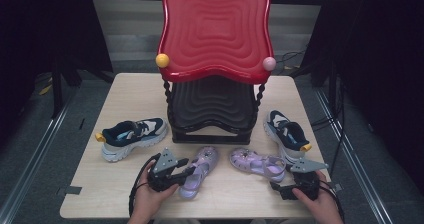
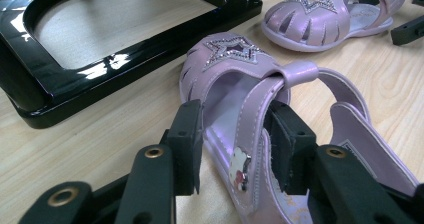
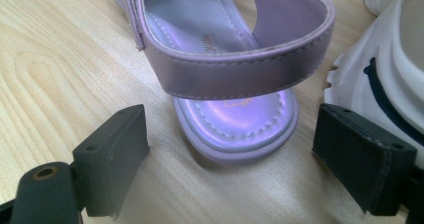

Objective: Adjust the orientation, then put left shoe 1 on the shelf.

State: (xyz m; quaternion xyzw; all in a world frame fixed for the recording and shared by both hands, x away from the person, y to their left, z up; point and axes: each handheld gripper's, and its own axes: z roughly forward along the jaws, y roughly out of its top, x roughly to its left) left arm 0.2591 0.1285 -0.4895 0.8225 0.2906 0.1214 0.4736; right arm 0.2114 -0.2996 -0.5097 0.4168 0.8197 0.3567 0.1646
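Left gripper (image 2: 232,146) jaws straddle left sandal (image 2: 260,109) side strap, not yet clamped; toe points 1 o'clock. Right gripper (image 3: 240,159) wide apart, right sandal (image 3: 235,59) heel at 12.

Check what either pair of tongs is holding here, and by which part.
The left tongs straddle the strap and side wall of the left purple sandal; whether they pinch it cannot be told. The right tongs are open around the other sandal's heel, holding nothing.
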